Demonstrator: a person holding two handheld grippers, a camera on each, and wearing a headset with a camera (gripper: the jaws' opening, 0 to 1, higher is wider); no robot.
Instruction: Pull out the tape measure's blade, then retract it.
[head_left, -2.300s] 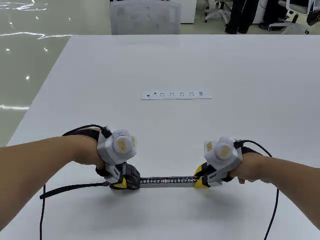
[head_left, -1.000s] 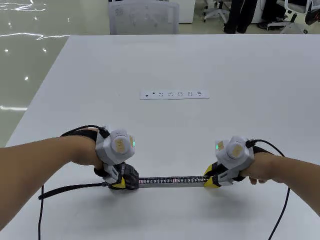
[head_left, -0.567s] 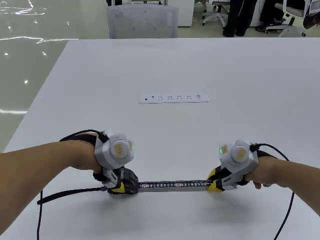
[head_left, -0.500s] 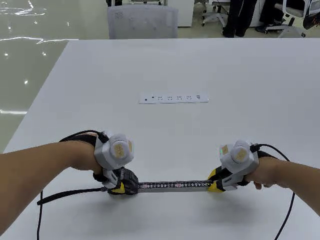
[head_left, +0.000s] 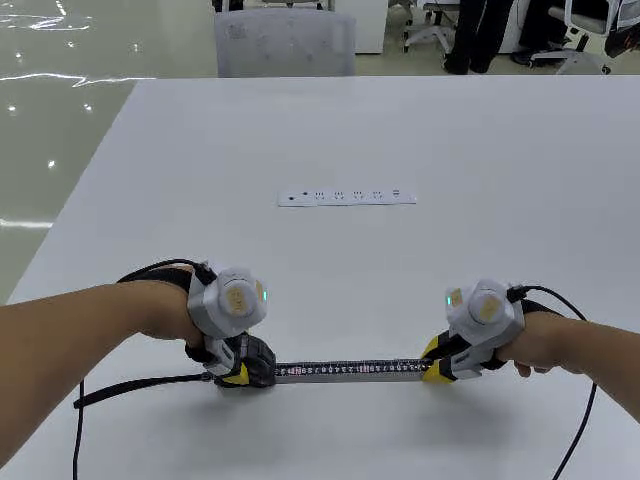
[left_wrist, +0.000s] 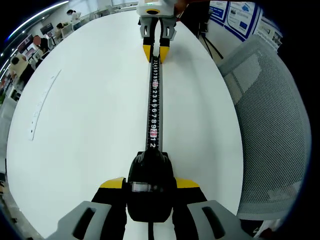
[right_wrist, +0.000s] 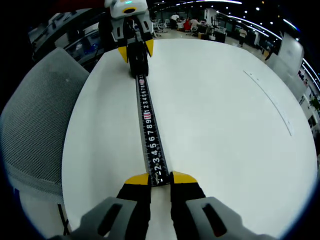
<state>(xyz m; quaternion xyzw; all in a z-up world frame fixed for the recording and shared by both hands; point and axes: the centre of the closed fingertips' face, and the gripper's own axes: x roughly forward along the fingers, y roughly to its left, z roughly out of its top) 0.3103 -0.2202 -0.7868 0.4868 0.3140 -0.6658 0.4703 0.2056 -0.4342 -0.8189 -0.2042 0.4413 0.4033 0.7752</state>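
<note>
Apart, left gripper, right gripper, blade between

Our left gripper and right gripper are built alike: rounded pale grey housings, each with a small green light, and grey jaws tipped in yellow. Black cables trail from both. A black strap wraps our left wrist.

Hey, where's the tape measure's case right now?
In the head view the case is low left, near the white table's front edge, clamped in the left gripper, its blade stretching right to the right gripper.
</note>
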